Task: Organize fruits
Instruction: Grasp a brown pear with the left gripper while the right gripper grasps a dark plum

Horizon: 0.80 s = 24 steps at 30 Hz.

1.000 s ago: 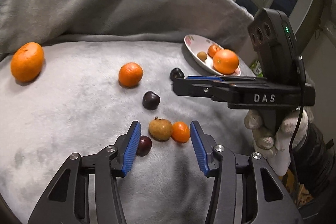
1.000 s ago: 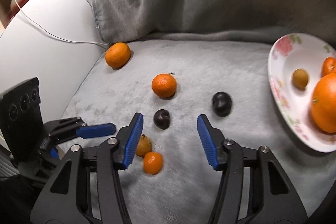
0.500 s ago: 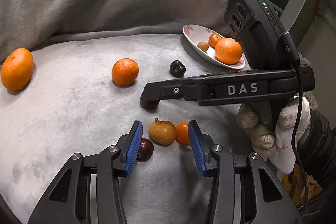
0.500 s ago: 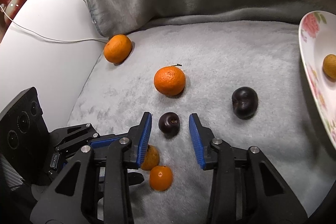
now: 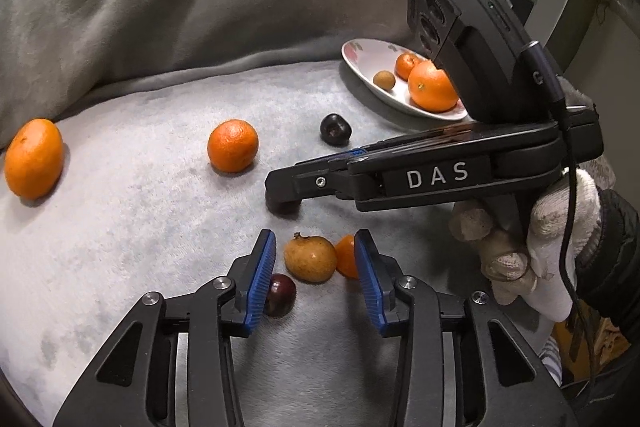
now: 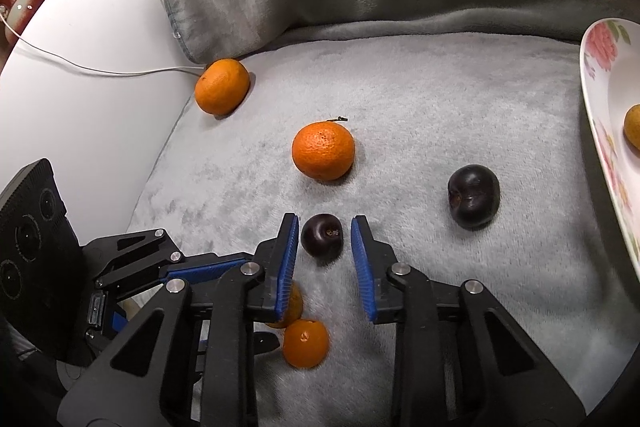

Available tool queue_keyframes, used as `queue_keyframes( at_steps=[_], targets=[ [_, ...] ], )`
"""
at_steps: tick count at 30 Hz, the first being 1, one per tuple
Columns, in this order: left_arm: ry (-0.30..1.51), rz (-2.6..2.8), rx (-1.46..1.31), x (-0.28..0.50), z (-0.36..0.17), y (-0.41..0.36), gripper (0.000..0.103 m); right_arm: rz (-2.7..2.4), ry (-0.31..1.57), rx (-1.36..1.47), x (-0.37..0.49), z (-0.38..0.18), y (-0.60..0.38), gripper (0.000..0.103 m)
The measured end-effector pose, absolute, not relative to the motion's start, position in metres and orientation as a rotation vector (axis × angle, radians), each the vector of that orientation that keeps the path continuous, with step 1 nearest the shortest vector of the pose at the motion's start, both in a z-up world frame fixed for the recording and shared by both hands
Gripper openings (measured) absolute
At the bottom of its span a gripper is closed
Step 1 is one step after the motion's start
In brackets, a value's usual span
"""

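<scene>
Right gripper (image 6: pixel 324 241): tilted down, jaws just closing around dark plum (image 6: pixel 322 235), not yet pressing.
Left gripper (image 5: pixel 315 273): tilted down, released, jaws just narrowing around brown fruit (image 5: pixel 310 258).

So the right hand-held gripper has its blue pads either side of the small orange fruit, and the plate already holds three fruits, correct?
Not quite. In the right wrist view the right hand-held gripper brackets a dark plum, not the small orange fruit, which lies nearer the camera beside the left hand-held gripper. The plate does hold three fruits, as the left wrist view shows.
</scene>
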<state>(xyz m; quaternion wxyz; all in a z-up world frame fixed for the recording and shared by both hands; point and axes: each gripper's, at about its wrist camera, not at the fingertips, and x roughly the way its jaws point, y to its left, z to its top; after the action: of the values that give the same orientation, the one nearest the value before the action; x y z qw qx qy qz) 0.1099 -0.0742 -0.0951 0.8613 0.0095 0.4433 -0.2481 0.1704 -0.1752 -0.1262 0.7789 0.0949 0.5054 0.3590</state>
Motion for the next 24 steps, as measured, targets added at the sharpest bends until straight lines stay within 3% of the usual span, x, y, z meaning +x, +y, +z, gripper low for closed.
queue_keyframes(
  at_steps=[7,12,24],
  targets=[
    [0.982,-0.553,-0.019,0.120,-0.102,-0.070,0.038,0.781,1.101,0.201,0.169,-0.128,-0.172,0.023],
    [1.000,-0.566,-0.031,0.125,-0.103,-0.070,0.027,0.781,1.103,0.196,0.169,-0.128,-0.170,0.023],
    [0.962,-0.534,-0.056,0.117,-0.099,-0.062,0.027,0.776,1.073,0.233,0.170,-0.125,-0.179,0.021]
  ],
)
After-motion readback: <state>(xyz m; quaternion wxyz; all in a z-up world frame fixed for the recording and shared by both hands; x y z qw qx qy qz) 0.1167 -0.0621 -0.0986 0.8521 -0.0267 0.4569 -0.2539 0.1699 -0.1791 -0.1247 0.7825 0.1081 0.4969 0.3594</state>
